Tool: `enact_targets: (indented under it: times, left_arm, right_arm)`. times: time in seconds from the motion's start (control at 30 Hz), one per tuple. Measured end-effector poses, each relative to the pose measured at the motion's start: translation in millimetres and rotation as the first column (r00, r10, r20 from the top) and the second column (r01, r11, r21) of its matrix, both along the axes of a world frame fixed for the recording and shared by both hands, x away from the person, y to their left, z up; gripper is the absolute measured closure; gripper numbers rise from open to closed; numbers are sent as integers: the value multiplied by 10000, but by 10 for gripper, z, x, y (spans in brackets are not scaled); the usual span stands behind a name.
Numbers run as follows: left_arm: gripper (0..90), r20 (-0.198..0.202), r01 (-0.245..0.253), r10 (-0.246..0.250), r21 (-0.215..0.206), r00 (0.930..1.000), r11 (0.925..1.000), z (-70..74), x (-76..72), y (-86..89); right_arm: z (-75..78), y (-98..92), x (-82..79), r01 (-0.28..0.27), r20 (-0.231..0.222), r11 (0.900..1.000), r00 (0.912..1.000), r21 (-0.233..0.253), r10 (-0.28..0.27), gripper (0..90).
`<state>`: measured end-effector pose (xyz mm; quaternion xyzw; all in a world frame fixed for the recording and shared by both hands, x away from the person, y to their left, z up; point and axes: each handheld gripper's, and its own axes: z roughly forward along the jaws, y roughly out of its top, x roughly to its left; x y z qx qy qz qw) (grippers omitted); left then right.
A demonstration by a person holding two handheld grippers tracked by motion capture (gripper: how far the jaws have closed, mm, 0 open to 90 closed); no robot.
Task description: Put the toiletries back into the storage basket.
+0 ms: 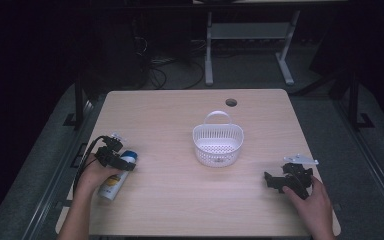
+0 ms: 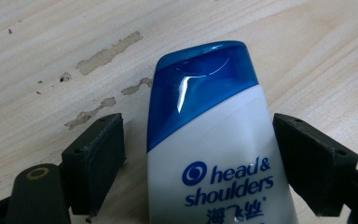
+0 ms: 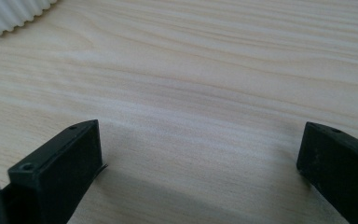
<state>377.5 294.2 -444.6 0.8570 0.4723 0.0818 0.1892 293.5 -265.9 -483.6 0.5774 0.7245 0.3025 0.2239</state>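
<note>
Nearest us, our left hand-held gripper straddles a Head & Shoulders shampoo bottle lying on the table near its left edge; the jaws stand wide on either side of the bottle, the right one at its side, the left one apart from it. Our right hand-held gripper rests low at the right, jaws spread wide over bare wood. Farther off, a white basket with a handle stands mid-table.

Dim, dark-edged high view; glare on bottle cap.
</note>
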Motion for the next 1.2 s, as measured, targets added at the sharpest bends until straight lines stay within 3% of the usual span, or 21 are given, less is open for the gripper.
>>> enact_targets:
  times: [0.23, 0.37, 0.63, 0.97, 1.13, 1.2]
  left_arm:
    - [238, -59, -19, 20, 64, 10000, 10000, 6, -6, -17]
    - [314, 28, -5, 4, 400, 10000, 9992, 22, -10, -29]
    - [342, 72, -27, 23, 532, 10000, 9986, 26, -9, -37]
    - [351, 199, 26, -31, 255, 9998, 9997, 39, -20, 3]
    - [354, 223, 17, -10, -347, 9998, 9994, 93, -32, 47]
    - [355, 232, 22, -13, -394, 9997, 9992, 103, -33, 57]
  right_arm:
    - [0, 0, 0, 1, 0, 10000, 10000, 0, -1, 0]
    - [0, 0, 0, 0, 1, 10000, 10000, -3, 0, 0]
    - [0, 0, 0, 1, -1, 10000, 10000, -2, -1, 0]
    - [0, 0, 0, -1, -1, 10000, 10000, 2, 1, 0]
    - [0, 0, 2, -11, -3, 10000, 10000, 5, 11, 0]
    - [0, 0, 2, -10, -2, 10000, 10000, 4, 10, 0]
